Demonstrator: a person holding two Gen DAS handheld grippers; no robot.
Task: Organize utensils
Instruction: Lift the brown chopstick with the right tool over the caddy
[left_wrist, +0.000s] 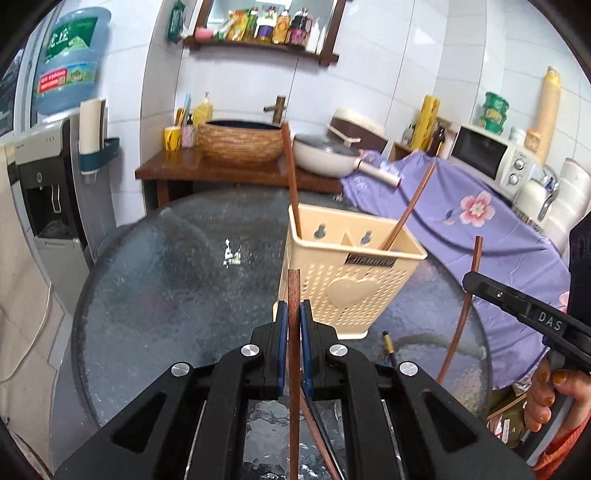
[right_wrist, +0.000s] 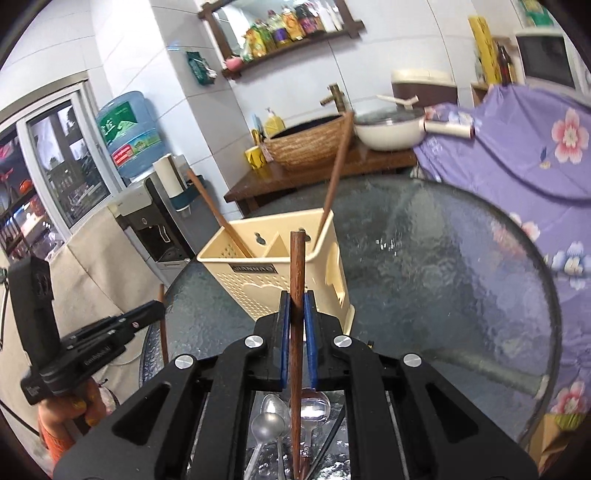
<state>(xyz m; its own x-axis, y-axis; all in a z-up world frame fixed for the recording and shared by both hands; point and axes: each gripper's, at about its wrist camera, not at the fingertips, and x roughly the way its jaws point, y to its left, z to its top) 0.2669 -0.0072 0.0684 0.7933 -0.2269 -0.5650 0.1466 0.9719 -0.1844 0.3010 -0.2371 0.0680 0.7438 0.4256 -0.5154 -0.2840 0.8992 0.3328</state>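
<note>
We have a brown wooden chopstick pinched in each hand: the left hand-held gripper (left_wrist: 294, 315) is pressed together on the left chopstick (left_wrist: 294, 332), and the right hand-held gripper (right_wrist: 296, 308) is pinching the right chopstick (right_wrist: 296, 295) the same way, blue pads flat against both sides of the stick. Each chopstick stands nearly upright between the pads, its long axis running up and down, one end poking just above the fingertips and the rest hanging below toward the glass table (left_wrist: 166, 288). We judge these sticks light, stiff and fairly smooth, so a hold near the upper third, as now, lets the low end swing; they could pivot or slip in the pads if knocked against a rim. The cream utensil holder (left_wrist: 351, 280) sits on the table just beyond both grippers, with two chopsticks already leaning in it, tilted outward. Some metal spoons (right_wrist: 273, 417) lie on the table near us, under the right gripper.
</note>
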